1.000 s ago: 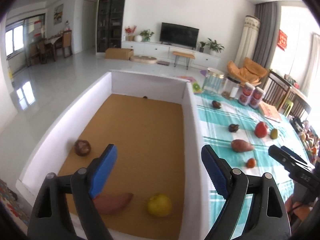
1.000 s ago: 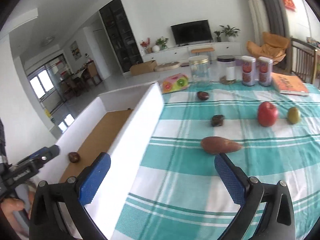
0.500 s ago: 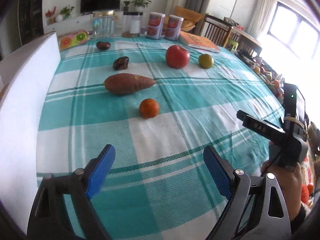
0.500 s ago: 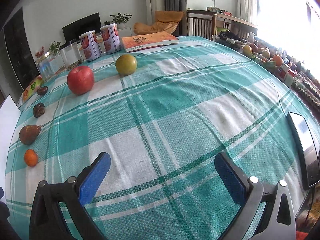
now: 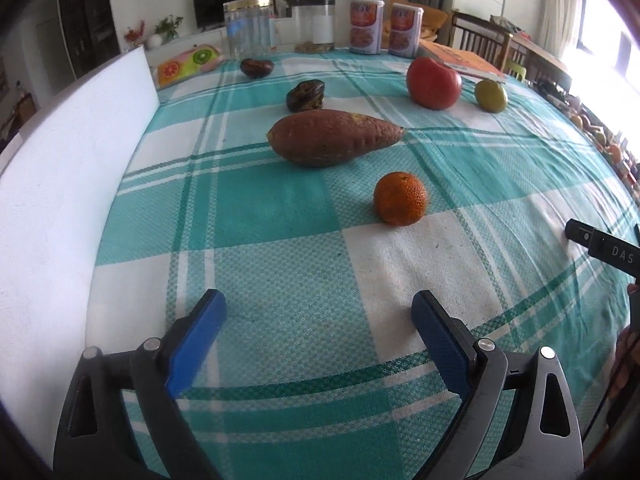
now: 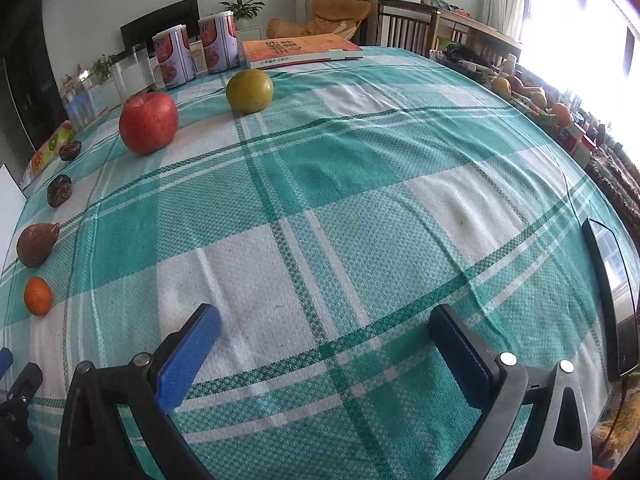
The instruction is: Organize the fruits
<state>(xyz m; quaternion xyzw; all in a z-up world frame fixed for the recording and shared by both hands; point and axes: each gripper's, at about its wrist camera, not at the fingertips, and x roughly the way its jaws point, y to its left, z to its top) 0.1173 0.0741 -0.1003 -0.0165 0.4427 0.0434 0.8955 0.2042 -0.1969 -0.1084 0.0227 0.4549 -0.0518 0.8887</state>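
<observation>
Now we reach for fruit on the checked tablecloth. Our left gripper is spread wide and empty, just short of the small orange; our right gripper is also wide, empty. Next, we judge: straddle the orange, close gently.

table, checked cloth | tangerine | sweet potato | apple | book
</observation>
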